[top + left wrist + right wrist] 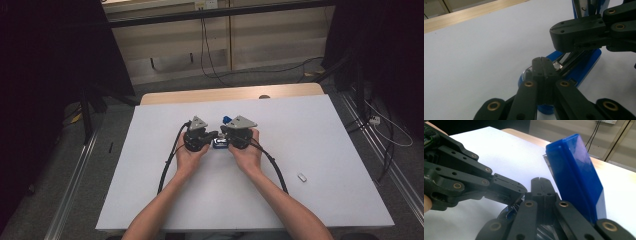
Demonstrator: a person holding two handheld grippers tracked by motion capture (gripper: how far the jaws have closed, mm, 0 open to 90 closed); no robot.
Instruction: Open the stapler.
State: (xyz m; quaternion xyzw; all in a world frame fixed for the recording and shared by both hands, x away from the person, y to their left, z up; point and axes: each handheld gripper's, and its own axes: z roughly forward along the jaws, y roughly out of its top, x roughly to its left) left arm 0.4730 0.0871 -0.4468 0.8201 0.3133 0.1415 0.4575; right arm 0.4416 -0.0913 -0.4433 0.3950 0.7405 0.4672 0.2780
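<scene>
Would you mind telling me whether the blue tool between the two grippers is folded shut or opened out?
Opened out: the blue tool has one blue handle raised, while another blue part lies low with metal pieces exposed.

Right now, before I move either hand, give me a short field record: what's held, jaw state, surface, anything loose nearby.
item in hand: blue folding tool with metal parts, partly open, held between both grippers
left gripper: jaws together at the tool's metal pivot end
right gripper: jaws together at the tool, blue handle rising beside them
hands: close together near the table's middle
surface: white table, wooden strip along far edge
loose item: small light piece to the right, apart from the hands
</scene>
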